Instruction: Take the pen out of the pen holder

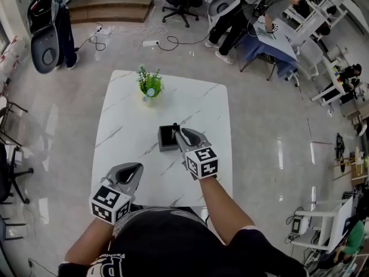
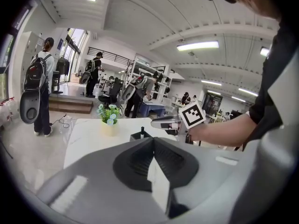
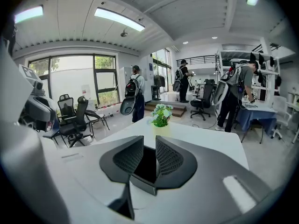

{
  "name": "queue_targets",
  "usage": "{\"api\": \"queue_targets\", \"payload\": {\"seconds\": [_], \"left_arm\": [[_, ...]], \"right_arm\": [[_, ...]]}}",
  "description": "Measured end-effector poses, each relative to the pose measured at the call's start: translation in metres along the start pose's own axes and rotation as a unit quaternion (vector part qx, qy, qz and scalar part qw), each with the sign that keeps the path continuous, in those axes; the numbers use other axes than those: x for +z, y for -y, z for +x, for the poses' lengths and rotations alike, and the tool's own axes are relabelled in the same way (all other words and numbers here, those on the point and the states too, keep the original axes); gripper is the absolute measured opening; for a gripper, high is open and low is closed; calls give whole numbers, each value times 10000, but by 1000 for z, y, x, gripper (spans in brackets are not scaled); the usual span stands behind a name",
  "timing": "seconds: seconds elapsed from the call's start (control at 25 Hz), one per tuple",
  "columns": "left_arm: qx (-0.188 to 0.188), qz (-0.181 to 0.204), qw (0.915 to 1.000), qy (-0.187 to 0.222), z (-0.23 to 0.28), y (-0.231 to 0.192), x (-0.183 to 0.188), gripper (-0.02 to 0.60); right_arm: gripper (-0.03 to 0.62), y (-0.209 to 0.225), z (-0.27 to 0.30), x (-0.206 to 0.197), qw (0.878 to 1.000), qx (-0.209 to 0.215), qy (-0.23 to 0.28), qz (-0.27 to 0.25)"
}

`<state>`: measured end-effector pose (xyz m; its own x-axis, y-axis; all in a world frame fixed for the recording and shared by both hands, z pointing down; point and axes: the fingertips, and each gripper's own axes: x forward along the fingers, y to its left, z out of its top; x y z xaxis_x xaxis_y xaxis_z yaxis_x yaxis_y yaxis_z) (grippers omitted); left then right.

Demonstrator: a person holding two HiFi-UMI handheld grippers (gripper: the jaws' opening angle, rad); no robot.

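Approach stage: pen [image 1: 174, 127] upright in holder [image 1: 166, 141] on table [image 1: 202, 105]. Right hand-held gripper [image 1: 181, 134] at holder, jaws slightly apart, empty (left hand-held gripper [image 1: 136, 169] closed, empty). Next: clamp pen, lift straight.

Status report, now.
Left gripper shut, empty. Right gripper slightly open at pen holder. Pen upright in holder, not gripped. Potted plant stands clear beyond.

The light grey plastic left gripper [image 1: 136, 168] and the matching right gripper [image 1: 177, 131] have black ribbed fingers [image 3: 128, 157]. Behind the fingers, each carries a white cube [image 1: 202, 161] with black square markers. The person wears a black short-sleeved shirt [image 1: 164, 241] with white lettering.
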<state>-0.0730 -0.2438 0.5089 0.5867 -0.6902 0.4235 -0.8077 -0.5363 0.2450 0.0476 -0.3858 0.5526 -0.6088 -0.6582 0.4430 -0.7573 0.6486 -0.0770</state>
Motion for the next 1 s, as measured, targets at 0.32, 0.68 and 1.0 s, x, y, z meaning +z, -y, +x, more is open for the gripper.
{"api": "queue_targets", "payload": {"seconds": [0.32, 0.68, 1.0], "left_arm": [[147, -145, 9998, -15, -8, -9, -4, 57], [291, -286, 9992, -11, -15, -18, -9, 57], [417, -376, 9984, -40, -20, -24, -13, 57]], "right_arm": [[63, 13, 31, -18, 9990, -104, -440, -47], [63, 20, 51, -36, 9960, -124, -873, -104], [63, 20, 63, -44, 9938, -82, -1080, -245]]}}
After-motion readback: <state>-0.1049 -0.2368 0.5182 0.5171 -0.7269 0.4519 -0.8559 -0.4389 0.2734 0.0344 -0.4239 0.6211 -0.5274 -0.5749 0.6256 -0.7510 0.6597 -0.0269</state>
